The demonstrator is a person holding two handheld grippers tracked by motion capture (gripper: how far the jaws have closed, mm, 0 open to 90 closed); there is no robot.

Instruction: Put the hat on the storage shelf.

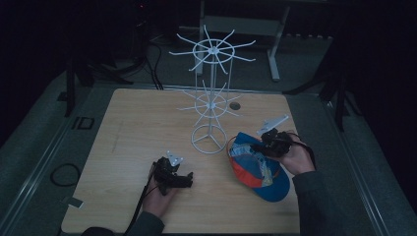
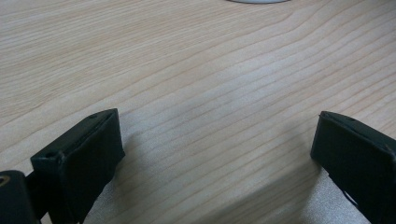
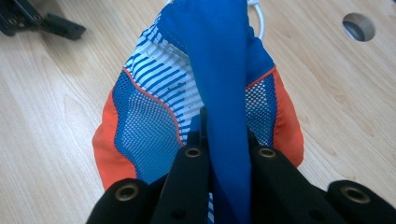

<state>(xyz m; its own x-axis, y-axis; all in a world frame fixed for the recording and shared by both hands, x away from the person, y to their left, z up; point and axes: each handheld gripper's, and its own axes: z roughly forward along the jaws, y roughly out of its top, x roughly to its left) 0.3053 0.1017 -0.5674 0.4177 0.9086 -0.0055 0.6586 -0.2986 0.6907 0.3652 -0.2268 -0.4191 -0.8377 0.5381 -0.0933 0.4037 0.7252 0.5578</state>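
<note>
A blue, orange and striped cap (image 1: 258, 169) lies on the wooden table (image 1: 137, 132) at the right, just right of a white wire hanging rack (image 1: 211, 93). My right gripper (image 1: 260, 145) is shut on a fold of the cap's blue fabric (image 3: 224, 107), which is pinched between the jaws in the right gripper view. Mesh and striped panels (image 3: 149, 116) spread to either side of the jaws. My left gripper (image 1: 183, 180) rests low on the table at the front left, open, with bare wood (image 2: 210, 116) between its fingers (image 2: 88, 149).
The rack's round base (image 1: 208, 139) stands mid-table, with two tiers of thin spokes above. A cable hole (image 1: 235, 105) sits in the tabletop behind it. Dark floor, cables and frame legs surround the table.
</note>
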